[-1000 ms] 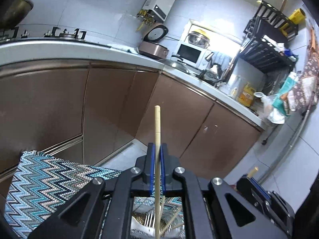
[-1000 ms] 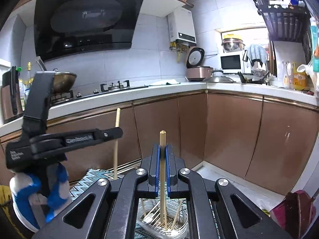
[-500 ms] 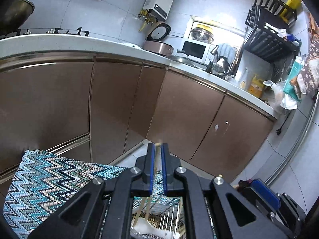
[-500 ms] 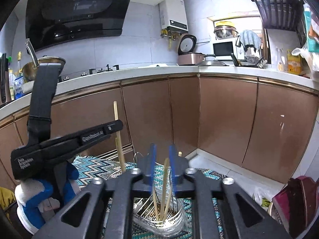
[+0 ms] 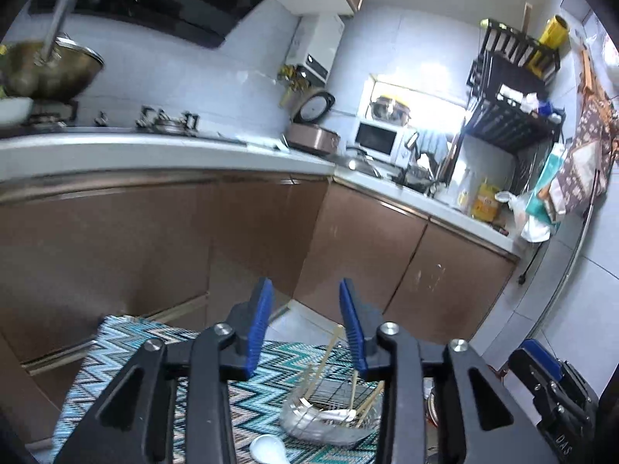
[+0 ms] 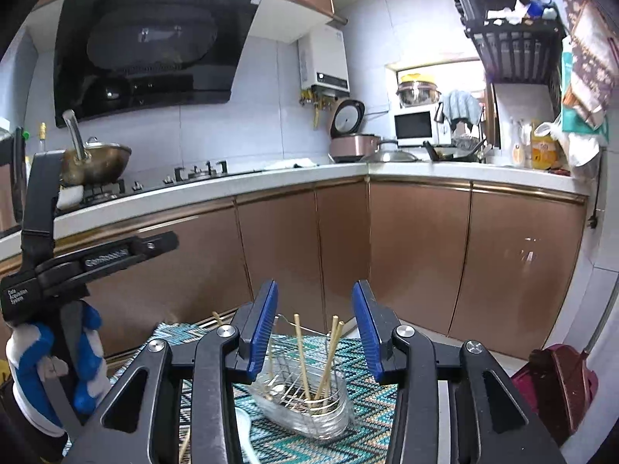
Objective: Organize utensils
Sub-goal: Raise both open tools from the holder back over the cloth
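both grippers, left gripper [image 5: 305,321] and right gripper [image 6: 315,323], jaws wide, holding nothing. clear ribbed holder [image 6: 309,406] on zigzag woven mat [image 6: 367,382]; thin wooden chopsticks [image 6: 301,352] lean inside; white glossy spoon [image 5: 269,449] beside holder.

Brown cabinets [image 6: 418,255], white tiled wall [image 6: 267,123]

A clear utensil holder [image 6: 309,410] with a wire rack inside is set on the zigzag-patterned cloth [image 6: 367,355]. Several wooden chopsticks [image 6: 301,355] are stood in it, leaning at differing angles (tips upward). A white spoon [image 5: 269,449] is laid on the cloth just beside the holder.
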Tool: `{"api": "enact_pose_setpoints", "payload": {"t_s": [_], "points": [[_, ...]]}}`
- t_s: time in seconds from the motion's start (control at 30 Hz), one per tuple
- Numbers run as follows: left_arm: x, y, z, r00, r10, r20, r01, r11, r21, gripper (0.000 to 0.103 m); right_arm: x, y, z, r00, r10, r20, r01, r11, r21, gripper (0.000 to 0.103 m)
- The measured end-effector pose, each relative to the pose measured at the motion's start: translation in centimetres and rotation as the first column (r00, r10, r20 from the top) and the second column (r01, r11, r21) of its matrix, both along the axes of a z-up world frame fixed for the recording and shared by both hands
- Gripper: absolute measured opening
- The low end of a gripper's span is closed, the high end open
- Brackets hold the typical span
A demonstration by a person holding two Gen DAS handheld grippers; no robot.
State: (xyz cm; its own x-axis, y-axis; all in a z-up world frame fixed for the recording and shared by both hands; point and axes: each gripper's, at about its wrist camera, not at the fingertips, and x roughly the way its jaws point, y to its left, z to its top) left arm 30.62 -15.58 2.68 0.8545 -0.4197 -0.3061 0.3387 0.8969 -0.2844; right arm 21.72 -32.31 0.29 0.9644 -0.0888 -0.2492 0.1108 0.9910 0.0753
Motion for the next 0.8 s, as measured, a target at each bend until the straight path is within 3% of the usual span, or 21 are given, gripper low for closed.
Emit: {"api": "enact_pose_setpoints", "payload": {"t_s": [0.1,0.57,0.8], "points": [[-2.1,2.4,1.3,1.0,0.02,0.014,-0.02,1.0,-0.002,0.045,-2.1,1.3,1.3,1.0,0.006,0.019,-0.006,1.0,-0.012,0.046],[-13.4,14.0,4.9,0.988,0.147,0.046,-0.146,0.989,-0.021,0.046,-10.6,7.1,4.6,0.993,0.077,0.091,-0.075,0.997,-0.027,0.053],[-16.7,17.0,5.1,0.984,0.175,0.044,-0.173,0.984,-0.051,0.046,-13.3,9.5,4.9,0.988,0.111,0.108,-0.106,0.993,-0.047,0.06]]}}
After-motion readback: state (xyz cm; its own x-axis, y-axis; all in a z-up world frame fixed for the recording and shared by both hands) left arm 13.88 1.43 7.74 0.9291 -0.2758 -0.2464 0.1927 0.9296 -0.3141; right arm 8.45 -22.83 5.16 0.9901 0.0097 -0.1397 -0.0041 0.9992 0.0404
